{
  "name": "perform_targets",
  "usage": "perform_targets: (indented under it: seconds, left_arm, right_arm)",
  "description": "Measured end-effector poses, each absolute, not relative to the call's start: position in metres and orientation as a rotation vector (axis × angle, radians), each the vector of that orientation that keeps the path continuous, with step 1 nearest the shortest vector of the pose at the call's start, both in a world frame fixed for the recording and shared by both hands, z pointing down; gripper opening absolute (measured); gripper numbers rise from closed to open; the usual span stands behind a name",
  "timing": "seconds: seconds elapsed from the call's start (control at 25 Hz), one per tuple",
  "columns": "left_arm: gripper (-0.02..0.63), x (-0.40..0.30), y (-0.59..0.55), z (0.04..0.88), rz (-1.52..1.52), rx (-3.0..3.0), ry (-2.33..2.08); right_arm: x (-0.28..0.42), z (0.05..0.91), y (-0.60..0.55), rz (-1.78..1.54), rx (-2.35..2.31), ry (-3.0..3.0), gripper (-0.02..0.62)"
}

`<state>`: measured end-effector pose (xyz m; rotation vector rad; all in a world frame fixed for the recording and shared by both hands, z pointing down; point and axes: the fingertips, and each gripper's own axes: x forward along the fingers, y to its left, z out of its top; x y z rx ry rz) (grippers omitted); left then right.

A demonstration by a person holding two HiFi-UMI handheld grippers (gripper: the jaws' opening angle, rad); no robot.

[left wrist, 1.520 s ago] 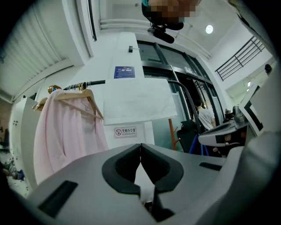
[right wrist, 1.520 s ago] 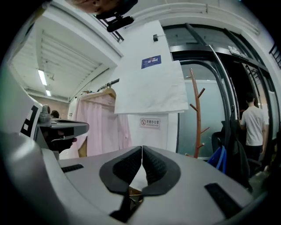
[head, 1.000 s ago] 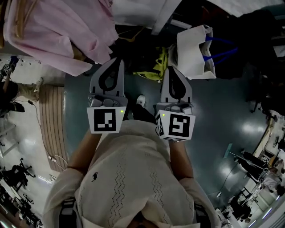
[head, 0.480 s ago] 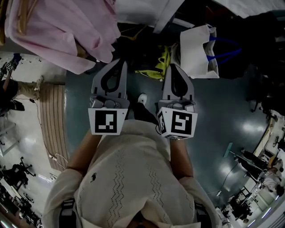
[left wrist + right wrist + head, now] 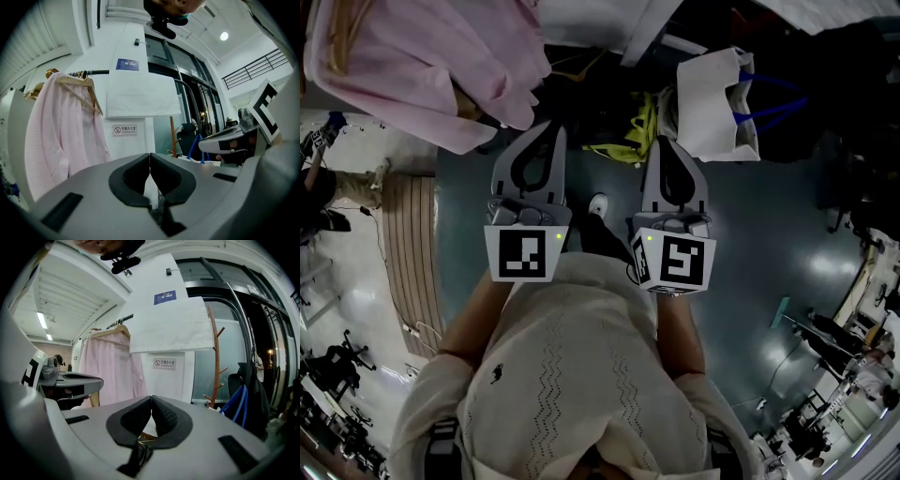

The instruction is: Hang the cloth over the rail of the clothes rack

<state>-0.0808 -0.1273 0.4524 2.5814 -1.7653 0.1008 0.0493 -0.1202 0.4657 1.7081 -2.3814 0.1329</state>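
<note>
Cloth hangs well ahead of both tools: the white cloth (image 5: 171,329) is draped as a broad flat sheet at the height of the dark rail (image 5: 93,72), its lower edge straight and free. Just beside it on that rail a pink garment (image 5: 61,145) hangs from a wooden hanger (image 5: 86,86).

The left gripper (image 5: 150,154) has its jaws pressed together with nothing between them, and it points level toward the rack. The right gripper (image 5: 152,397) is likewise closed on nothing (its dark pads meet in a thin seam), tipped a little downward.

From the head view the two are held side by side in front of the person's chest, near each other but apart, marker cubes toward the body. Beyond the right gripper's tip a white bag (image 5: 712,103) with blue handles stands on the dark floor (image 5: 750,244). A wooden coat stand (image 5: 215,357) rises to the right of the cloth.
</note>
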Motion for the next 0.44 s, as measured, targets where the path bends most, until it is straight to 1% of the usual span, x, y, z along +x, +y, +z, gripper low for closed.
perform_targets:
  seconds: [0.44]
  left_arm:
    - [0.012, -0.065, -0.123, 0.456, 0.103, 2.595, -1.746]
  right_arm:
    - [0.061, 0.468, -0.120, 0.159, 1.714, -2.386, 0.018]
